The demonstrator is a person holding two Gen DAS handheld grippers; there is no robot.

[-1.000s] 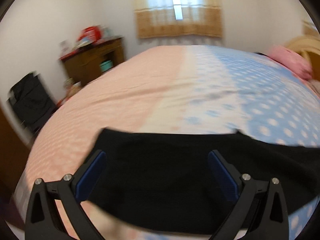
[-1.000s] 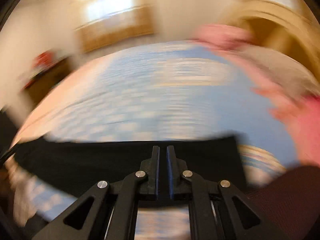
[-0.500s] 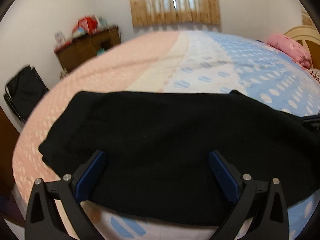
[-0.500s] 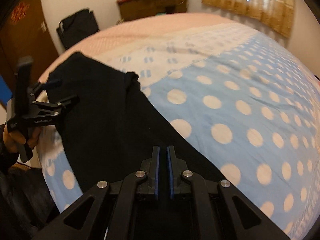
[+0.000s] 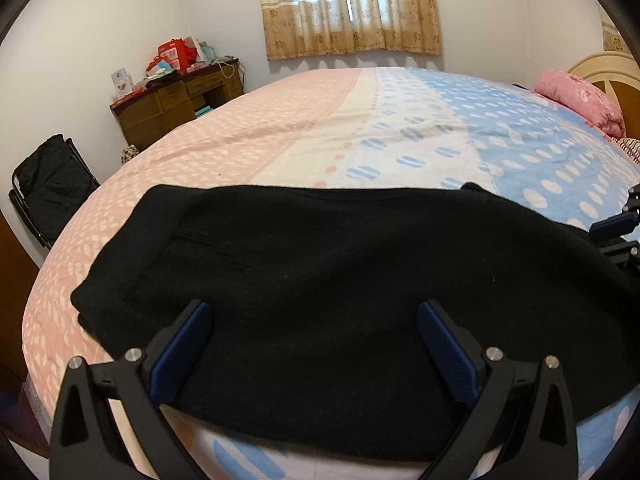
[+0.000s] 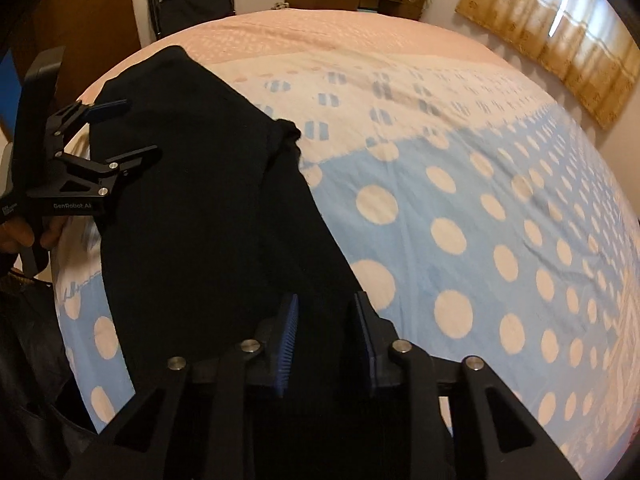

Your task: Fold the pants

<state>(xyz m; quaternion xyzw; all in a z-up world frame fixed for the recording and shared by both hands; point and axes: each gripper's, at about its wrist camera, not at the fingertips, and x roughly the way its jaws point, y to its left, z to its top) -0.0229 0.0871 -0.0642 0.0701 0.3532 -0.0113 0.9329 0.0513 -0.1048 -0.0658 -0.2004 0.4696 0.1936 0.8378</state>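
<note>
The black fabric pants (image 5: 320,280) lie spread flat along the near edge of the big bed with its pink, cream and blue dotted cover (image 5: 400,128). The left gripper (image 5: 312,344) sits over the cloth with its blue-padded jaws wide apart, gripping nothing. The right gripper (image 6: 326,332) rests at the other end, jaws parted a little with black cloth showing between them.

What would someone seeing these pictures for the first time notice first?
The black pants stand out, spread flat across the near edge of the bed, dark against its pink and blue dotted cover. The open left claw hangs over their near edge, and the right claw, also open, sits above their other end.
</note>
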